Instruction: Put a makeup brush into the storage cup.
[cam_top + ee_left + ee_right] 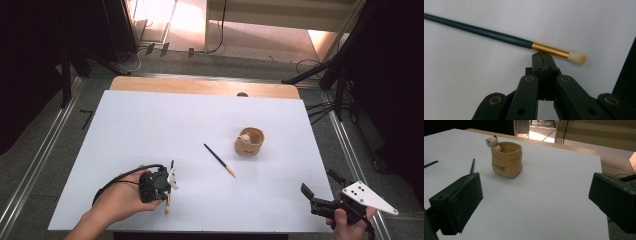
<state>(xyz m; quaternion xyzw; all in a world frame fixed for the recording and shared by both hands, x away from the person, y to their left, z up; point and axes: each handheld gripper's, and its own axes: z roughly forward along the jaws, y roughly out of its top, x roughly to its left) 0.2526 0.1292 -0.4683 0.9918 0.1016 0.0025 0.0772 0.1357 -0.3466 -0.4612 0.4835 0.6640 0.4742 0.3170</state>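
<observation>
A dark-handled paintbrush [486,32] with a gold ferrule and pale bristles lies flat on the white sheet. My left gripper [541,56] is shut with nothing between its jaws, and its tips sit right at the ferrule. From above, that gripper [169,186] is over the brush [167,205] near the front left. A second brush [219,160] lies mid-table. A tan pot [249,141] with a small bear on its rim stands right of centre. My right gripper [306,192] is held open at the front right, aimed at the pot [507,160].
The white sheet [150,125] covers a wooden table whose far edge [200,86] shows behind it. Dark stands and cables crowd the floor on both sides. The right gripper's cable and grey plate [370,196] hang past the table's right corner.
</observation>
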